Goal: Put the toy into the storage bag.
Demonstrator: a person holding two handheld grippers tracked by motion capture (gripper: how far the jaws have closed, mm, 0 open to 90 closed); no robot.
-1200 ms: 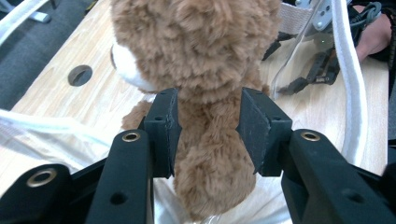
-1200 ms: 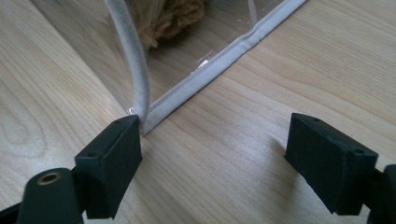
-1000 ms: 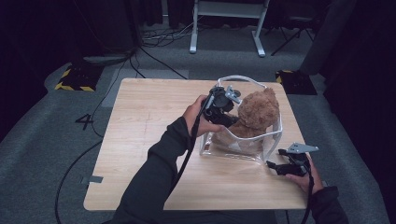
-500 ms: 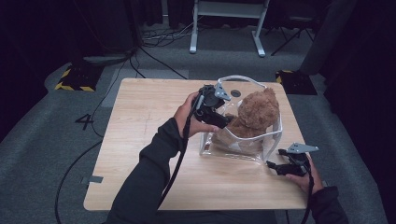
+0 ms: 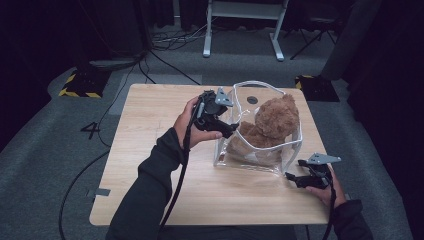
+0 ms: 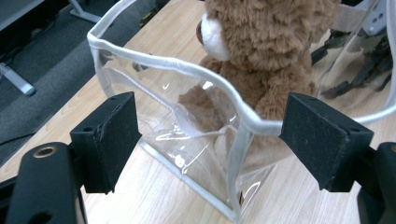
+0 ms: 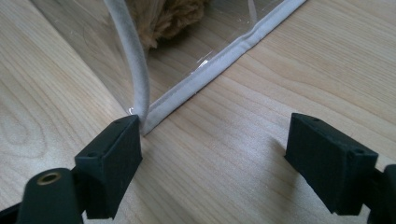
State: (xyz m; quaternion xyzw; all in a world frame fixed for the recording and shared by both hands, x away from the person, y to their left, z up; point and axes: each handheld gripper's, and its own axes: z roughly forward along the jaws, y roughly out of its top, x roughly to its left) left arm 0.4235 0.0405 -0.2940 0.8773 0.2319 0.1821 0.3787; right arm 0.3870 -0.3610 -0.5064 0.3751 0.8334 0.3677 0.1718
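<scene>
One brown teddy bear [image 5: 272, 125] sits upright inside the clear bag [image 5: 250, 157] on the right half of the wooden surface [image 5: 150, 150]. Its head is uppermost and its white muzzle faces the surface's far left. The left gripper [image 6: 210, 140], fingers spread and empty, faces the bag's near-left corner seam. The right gripper [image 7: 215, 158], fingers apart, rests at the bag's near-right bottom corner; one finger touches the white edging.

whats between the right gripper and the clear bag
Just bare wooden table: in the right gripper view the right gripper sits open at the clear bag corner.
</scene>
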